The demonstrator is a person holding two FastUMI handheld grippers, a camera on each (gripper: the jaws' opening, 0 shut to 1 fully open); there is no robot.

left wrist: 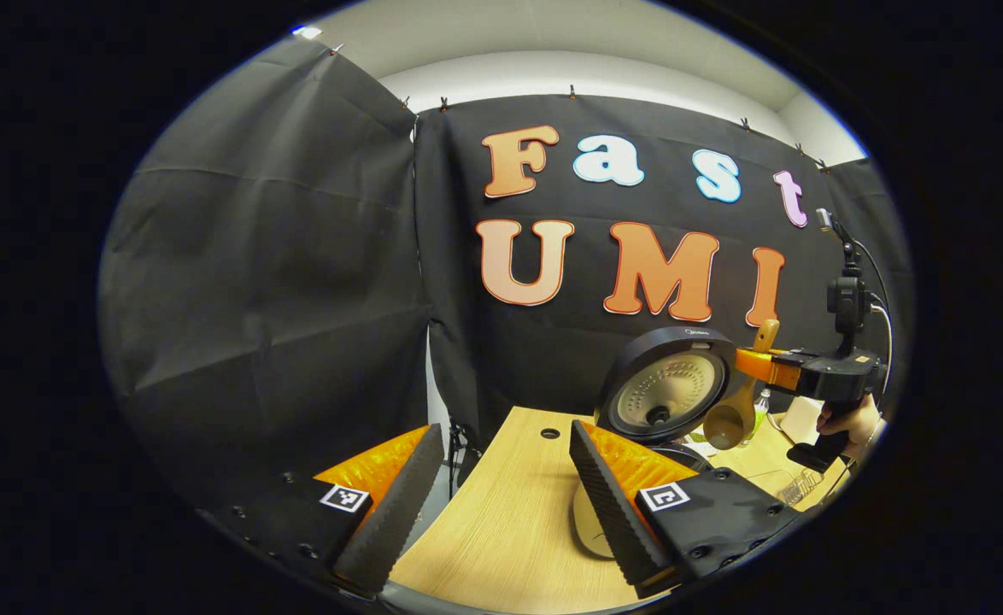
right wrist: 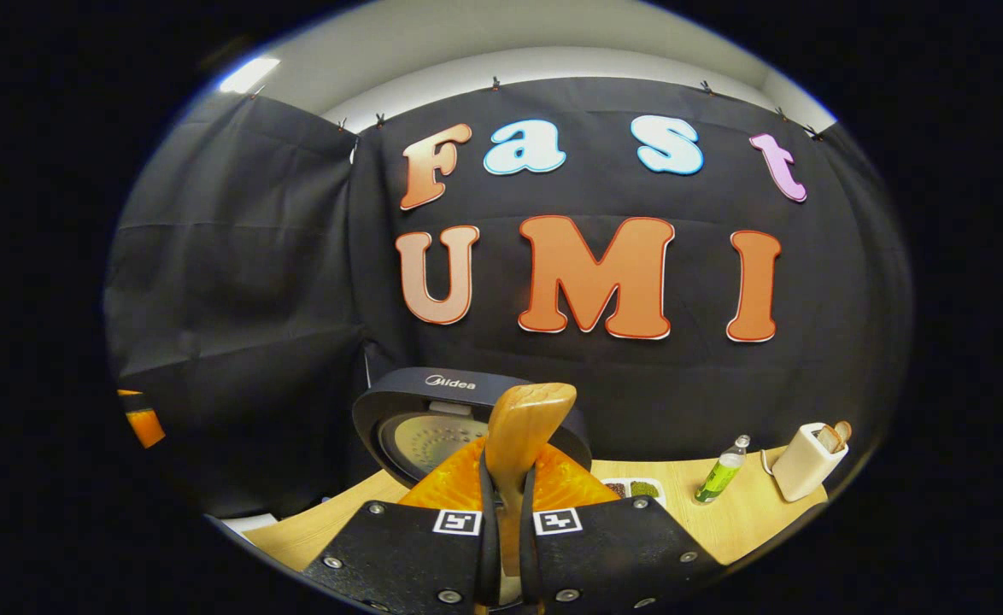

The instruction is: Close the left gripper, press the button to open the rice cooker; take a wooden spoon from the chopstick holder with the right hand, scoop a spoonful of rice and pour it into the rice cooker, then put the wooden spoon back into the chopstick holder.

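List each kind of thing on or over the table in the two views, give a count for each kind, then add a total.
Rice cooker: 1
Wooden spoon: 1
Bottle: 1
Toaster: 1
Tray: 1
Grippers: 2, left gripper and right gripper
Total: 7

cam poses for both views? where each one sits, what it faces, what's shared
Left gripper view: rides on the left claw, fingers apart above the table; faces the booth wall, with the rice cooker lid raised on its right, and the right claw holding the wooden spoon, a hand on its grip.
Right gripper view: rides on the right claw, looking along the clamped wooden spoon at the cooker lid; a bottle to the right.
Shared: cooker, spoon, table, wall.
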